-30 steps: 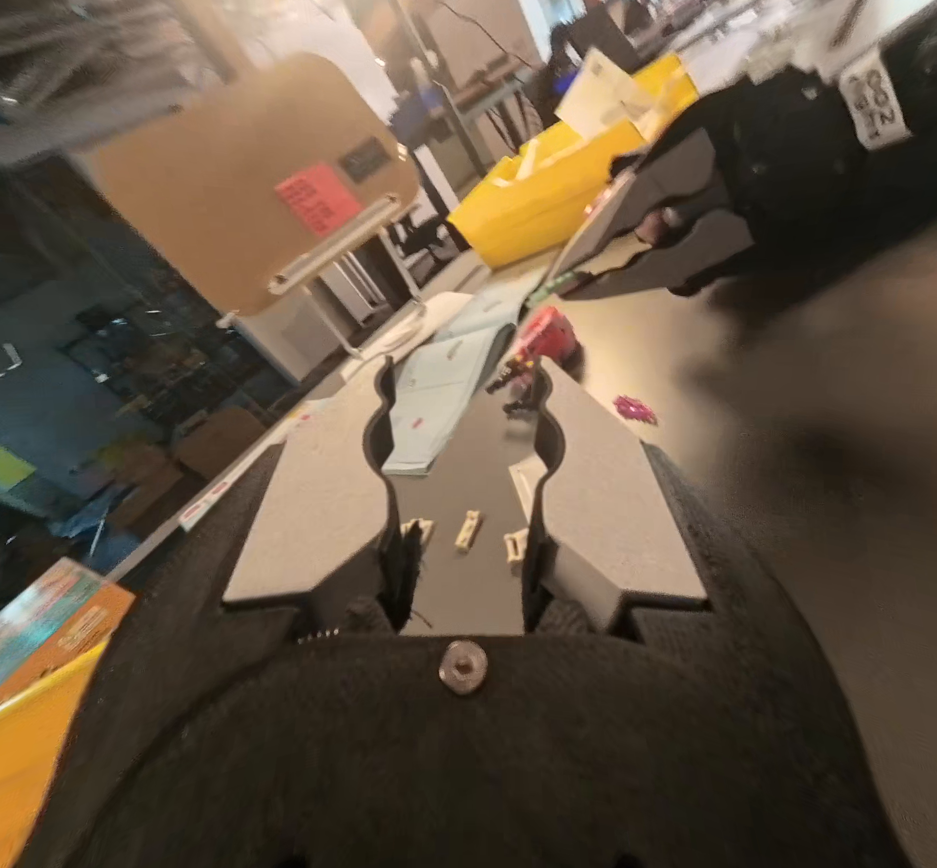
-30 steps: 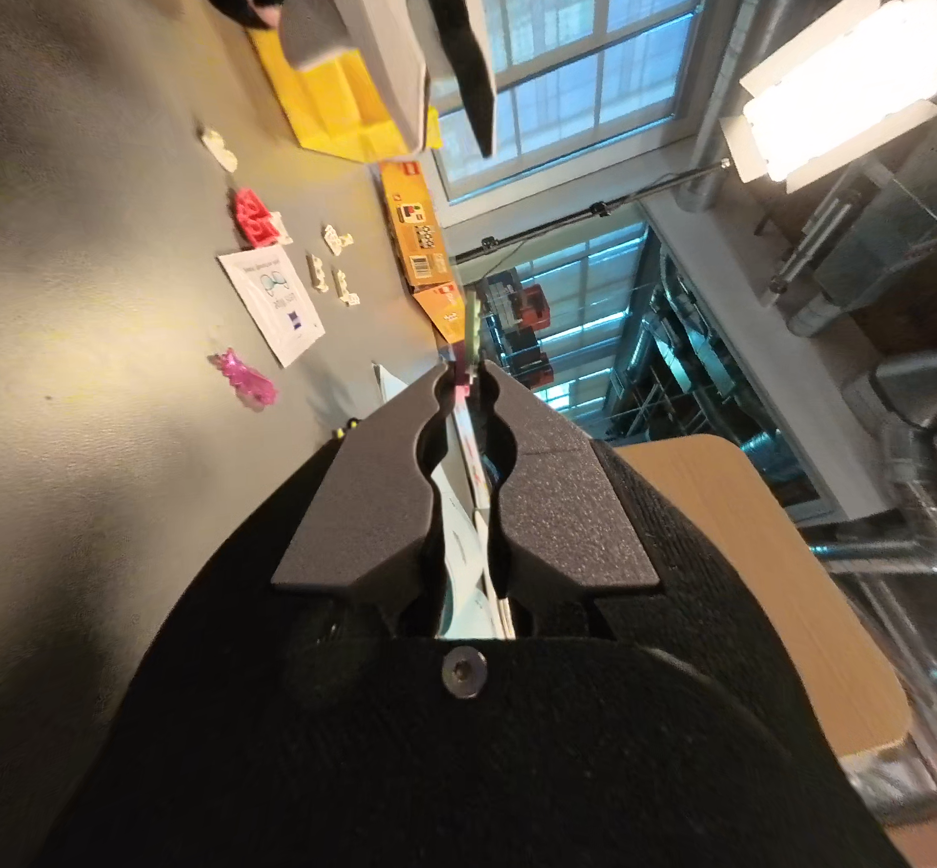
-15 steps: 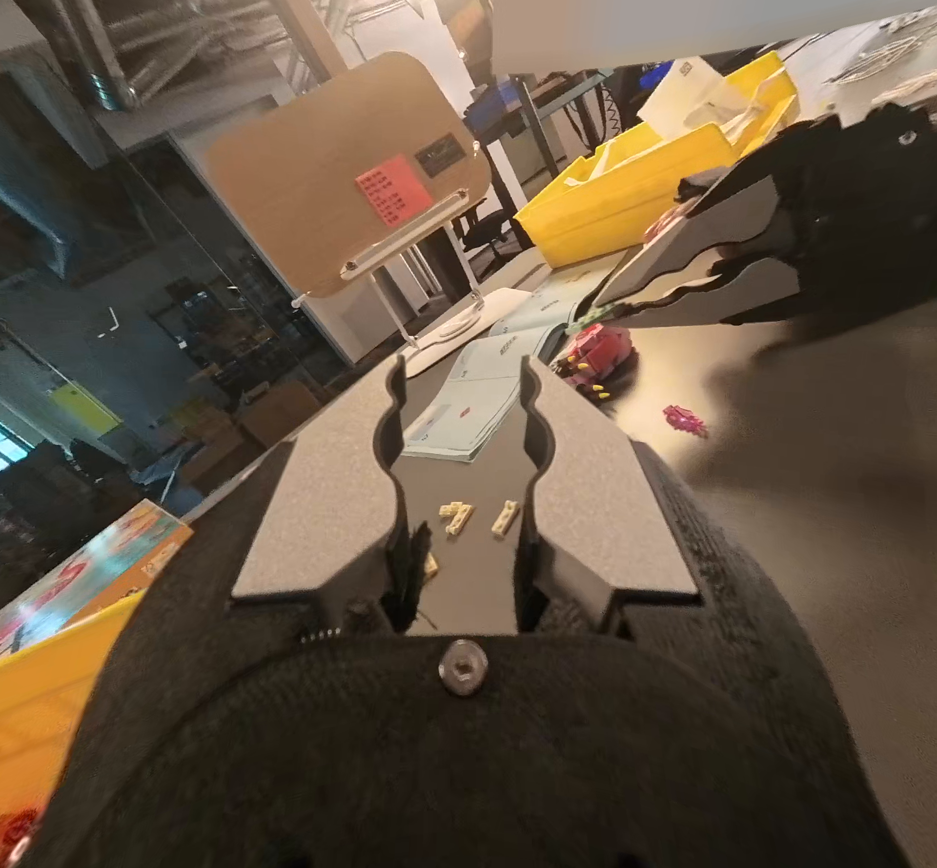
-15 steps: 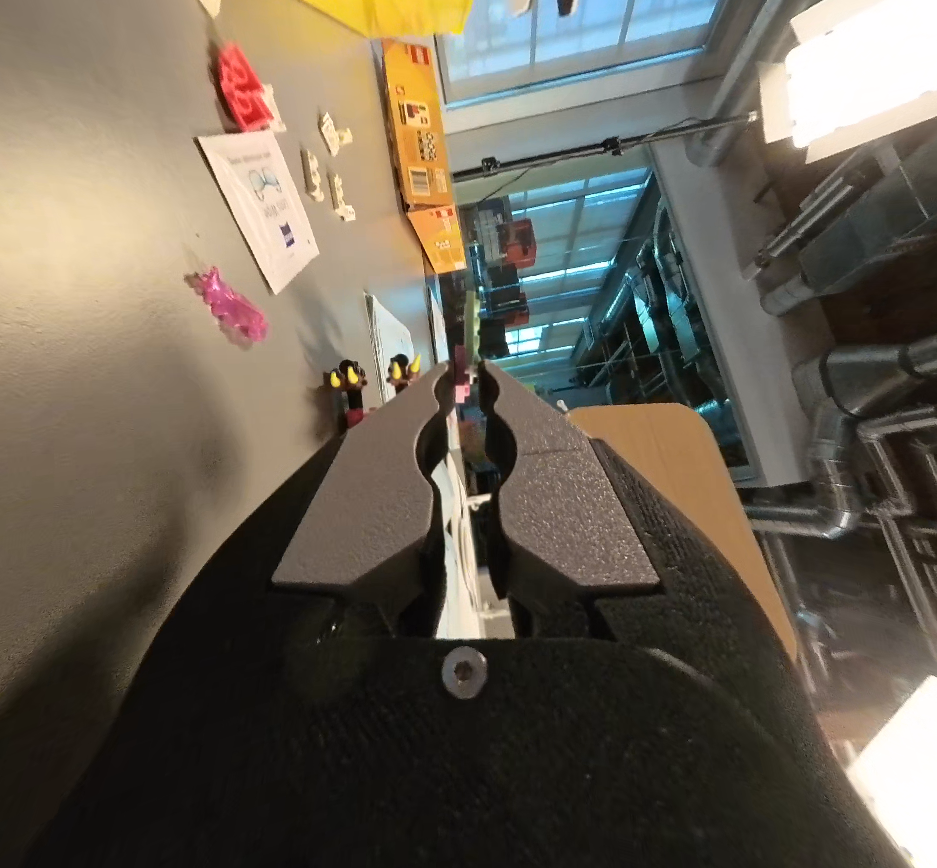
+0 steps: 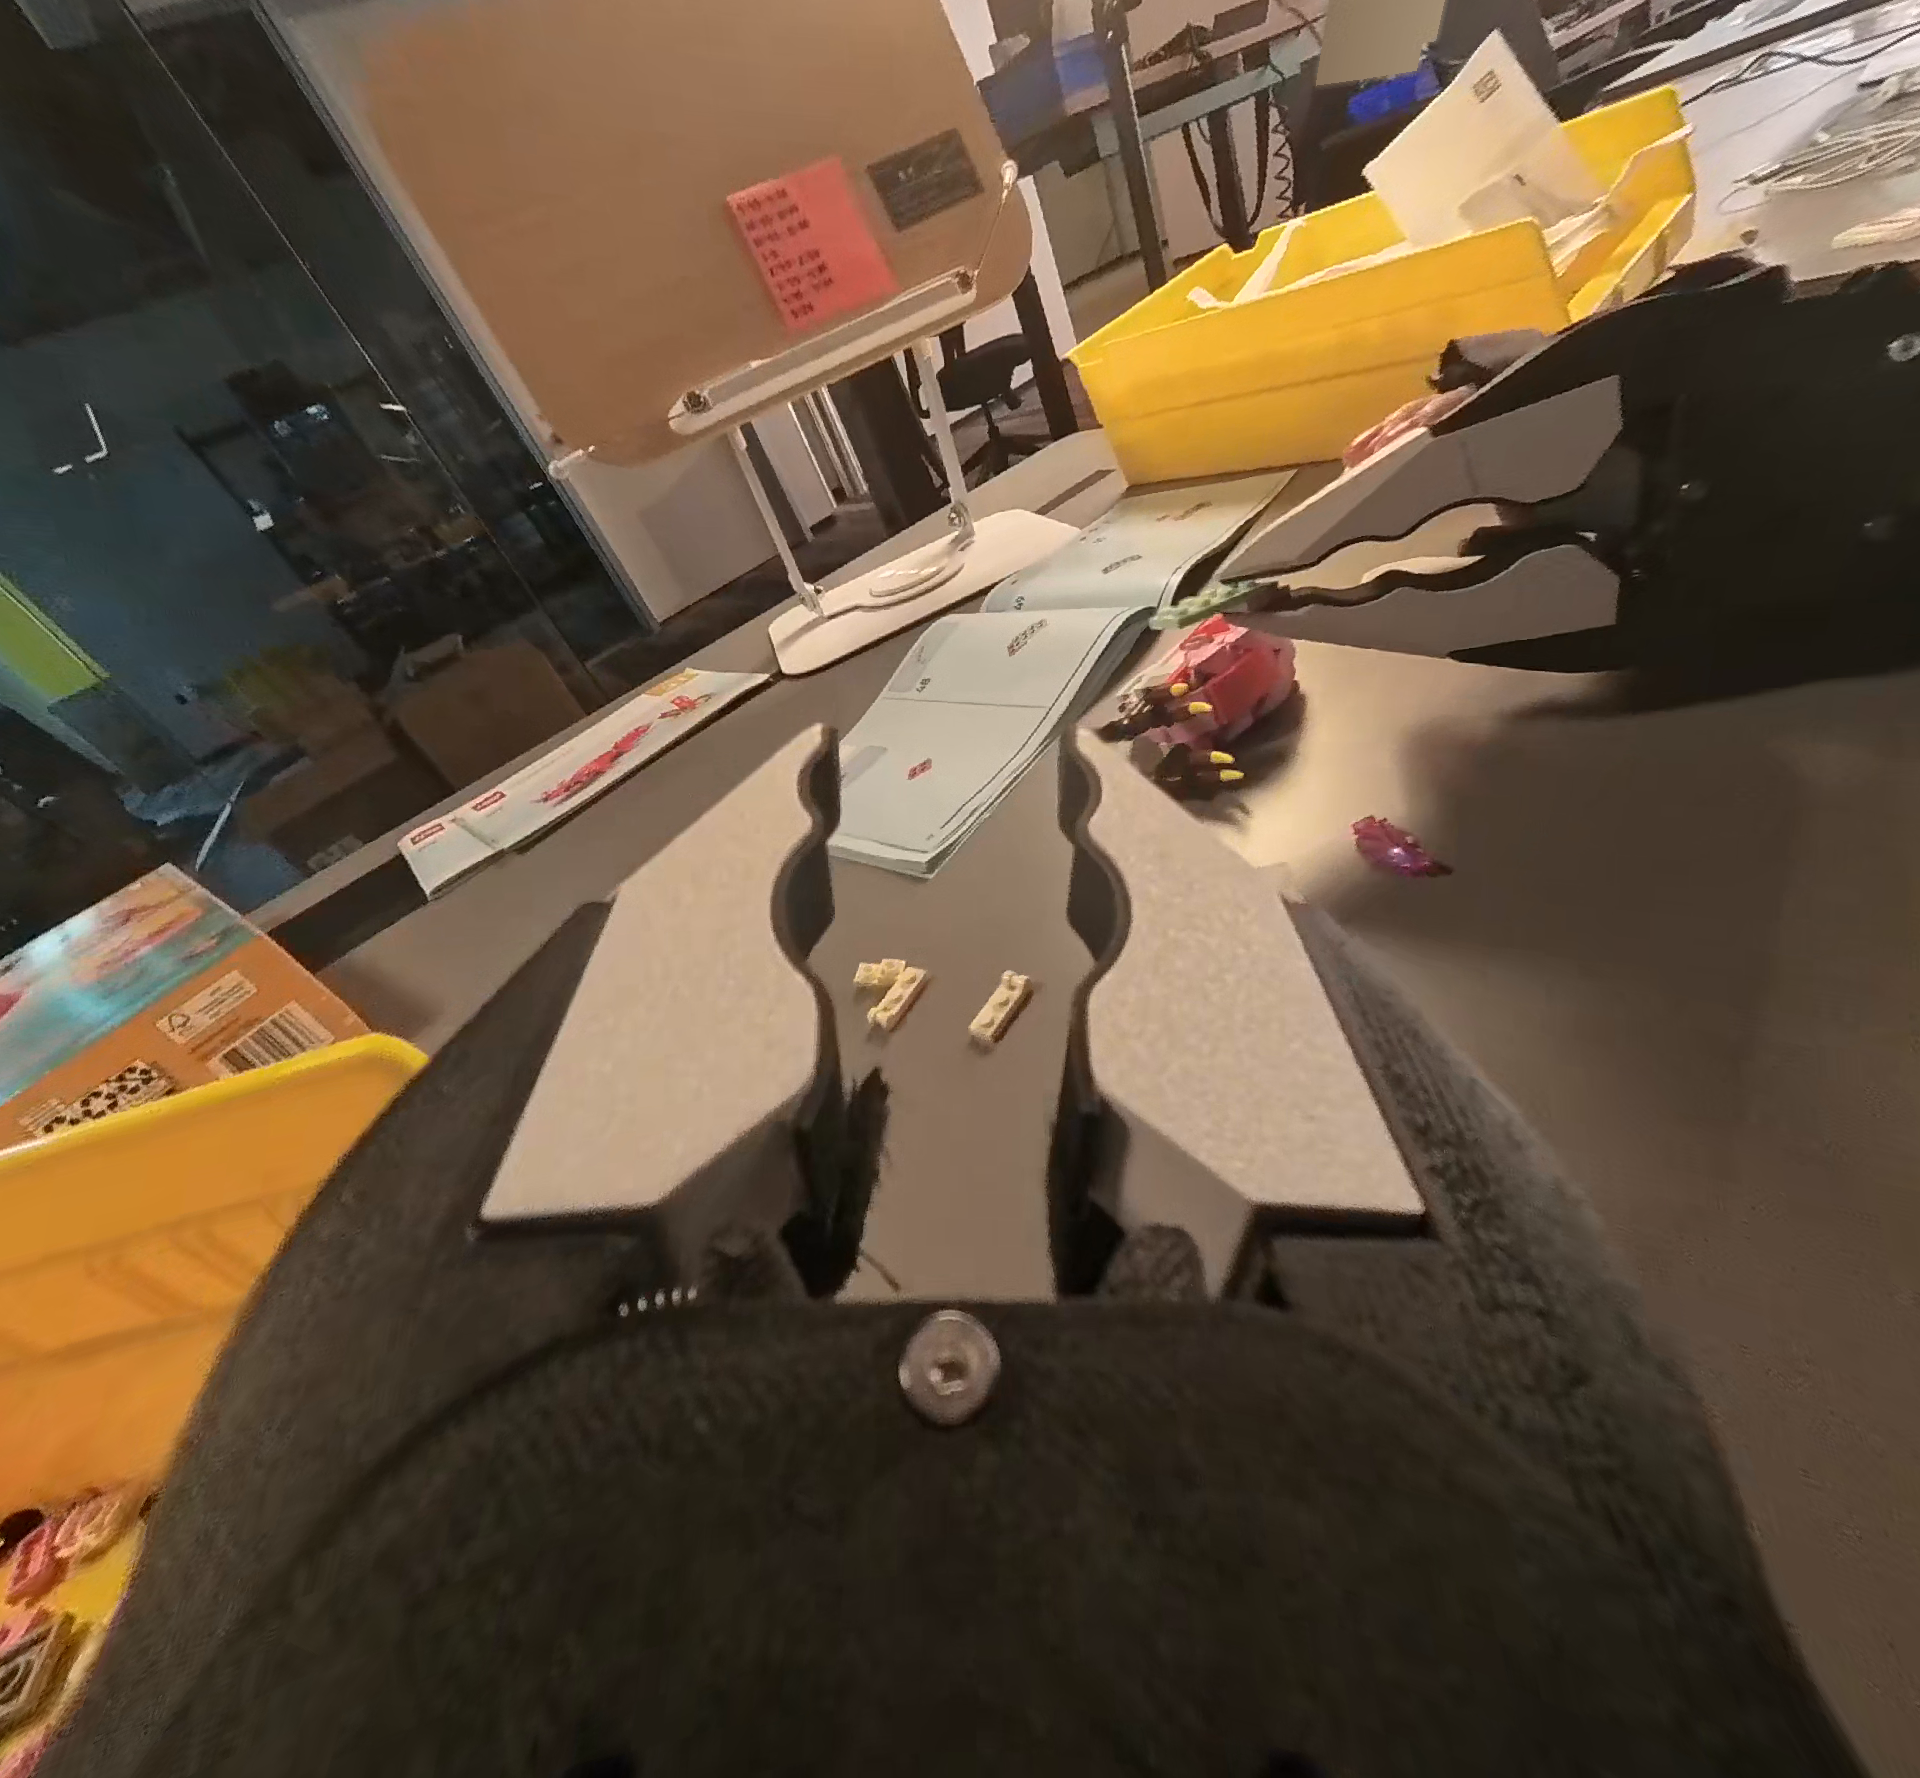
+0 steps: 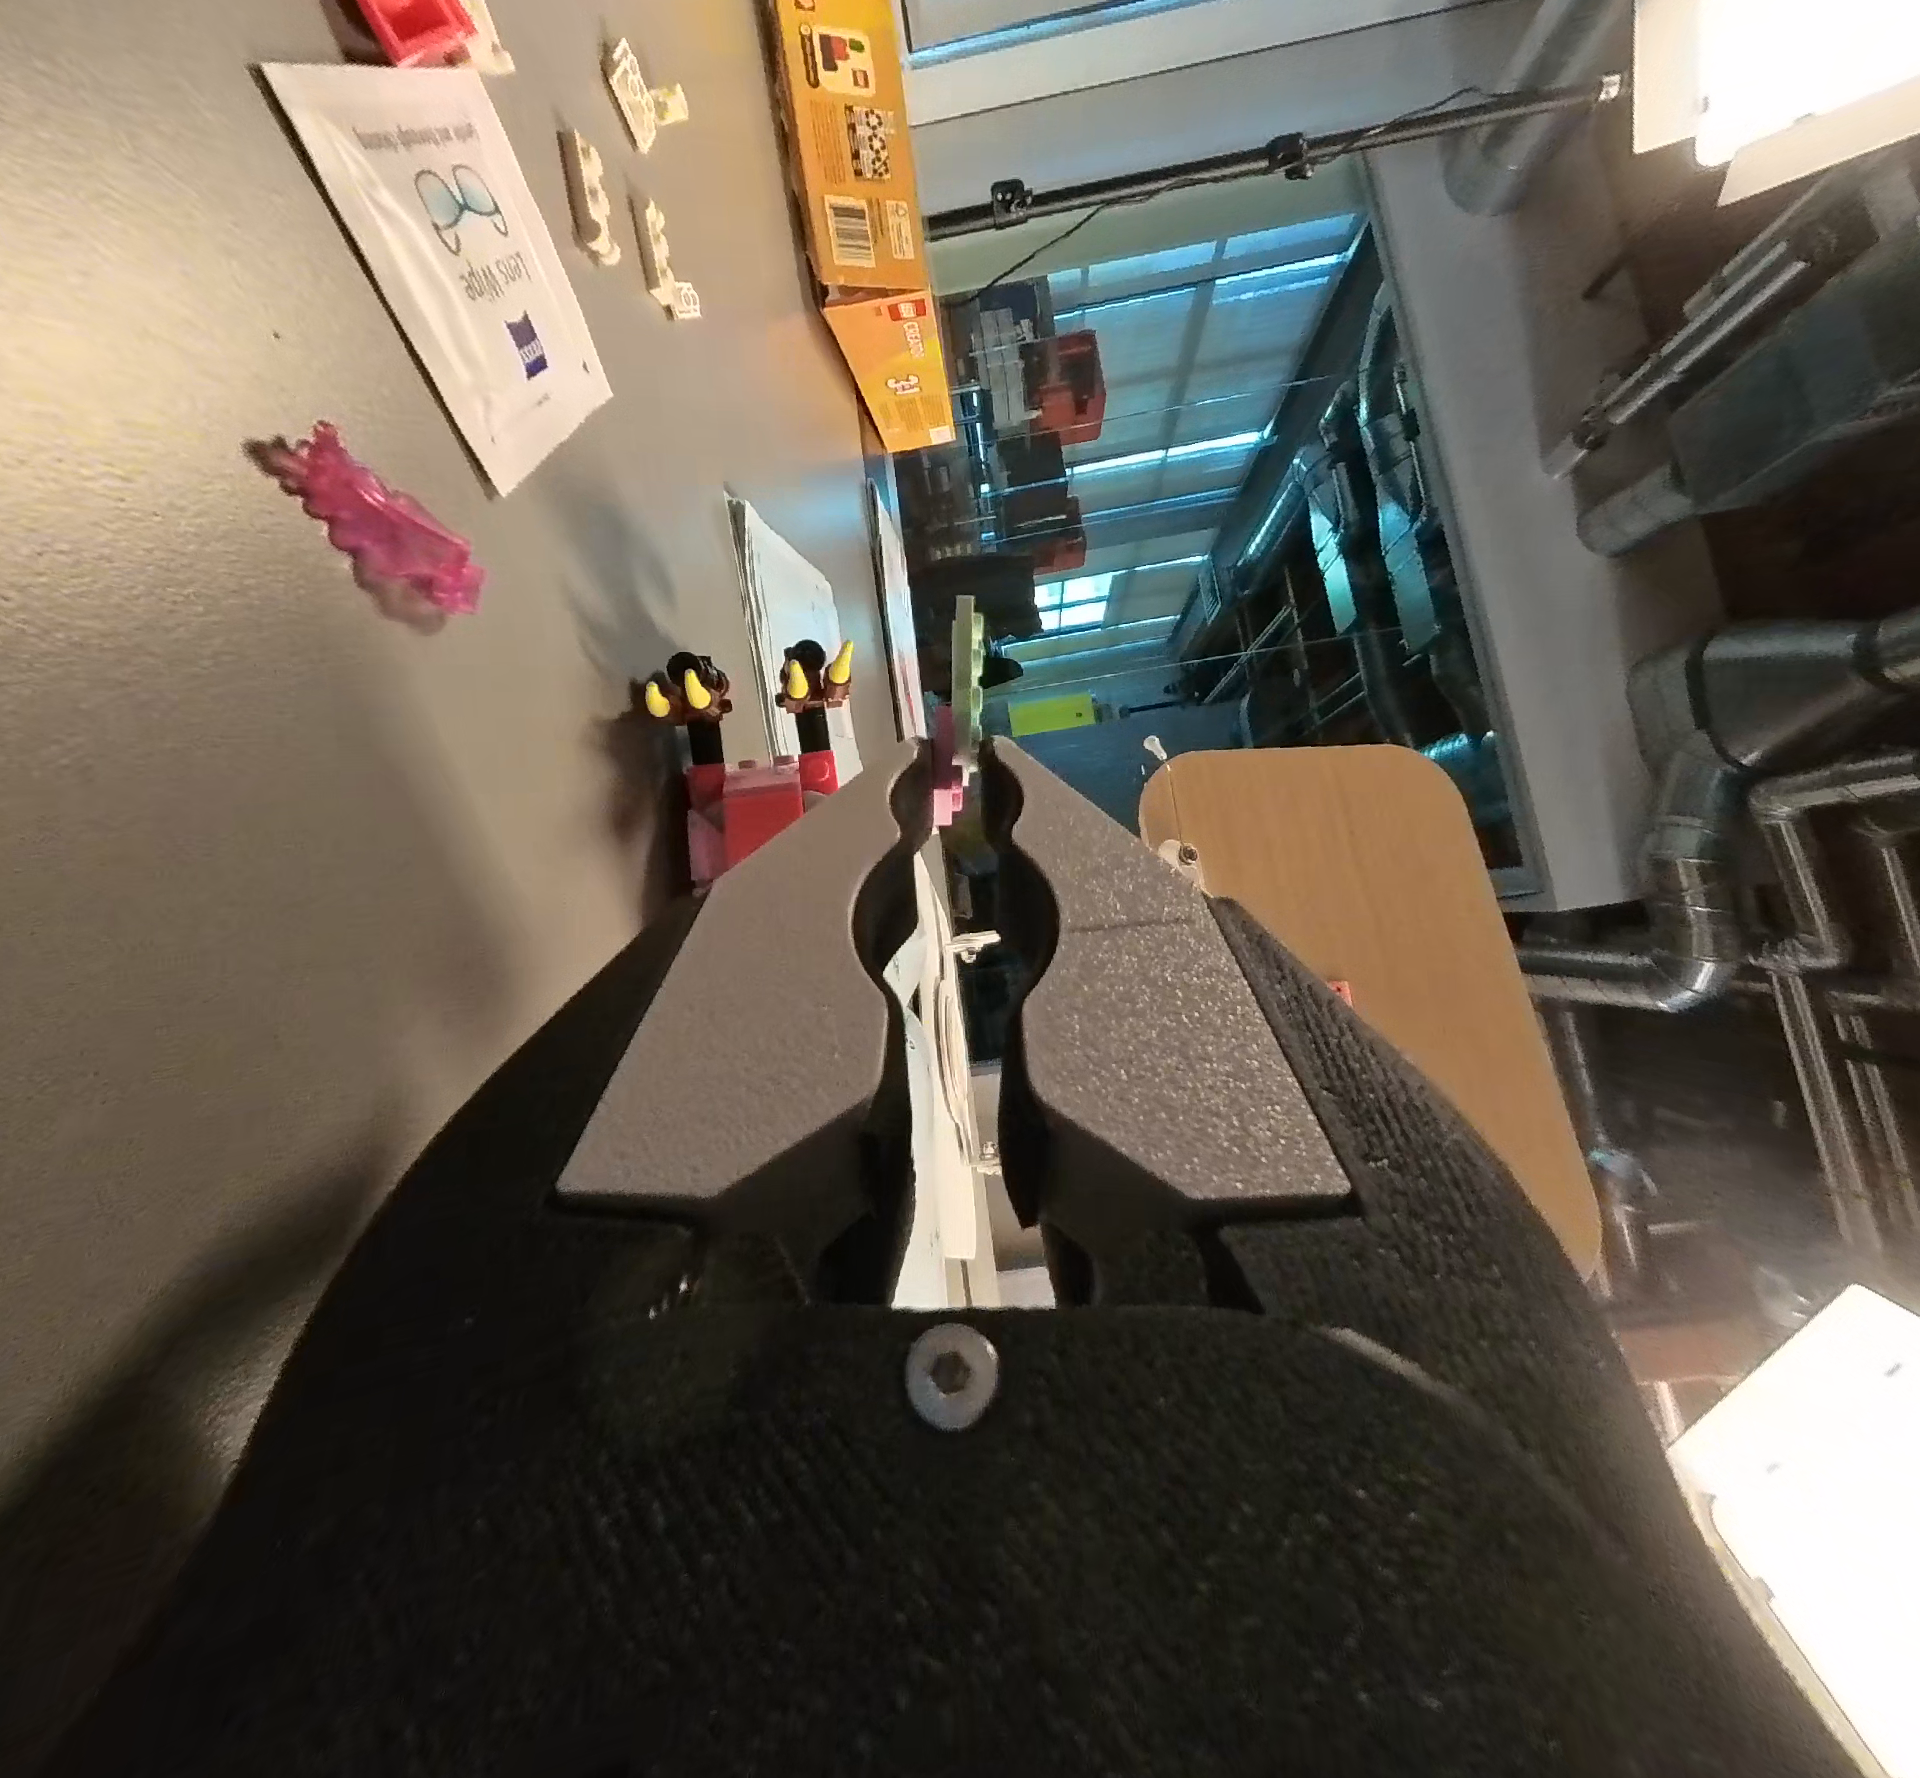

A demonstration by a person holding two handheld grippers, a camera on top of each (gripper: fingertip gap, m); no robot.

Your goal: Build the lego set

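Currently right tongs (image 6: 954, 760) clamp a green plate (image 6: 966, 679); left tongs (image 5: 945, 772) stand apart, empty, above cream pieces (image 5: 940, 996); keep the plate level.

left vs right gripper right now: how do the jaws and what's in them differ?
1. The left gripper stands open with nothing between its fingers; the right gripper is closed on a thin pale green plate with a pink piece on it.
2. The left gripper hovers over small cream pieces on the table; the right gripper is rolled sideways just above the red claw-footed model.

Shared: same wavy-edged grey fingers on black bodies.
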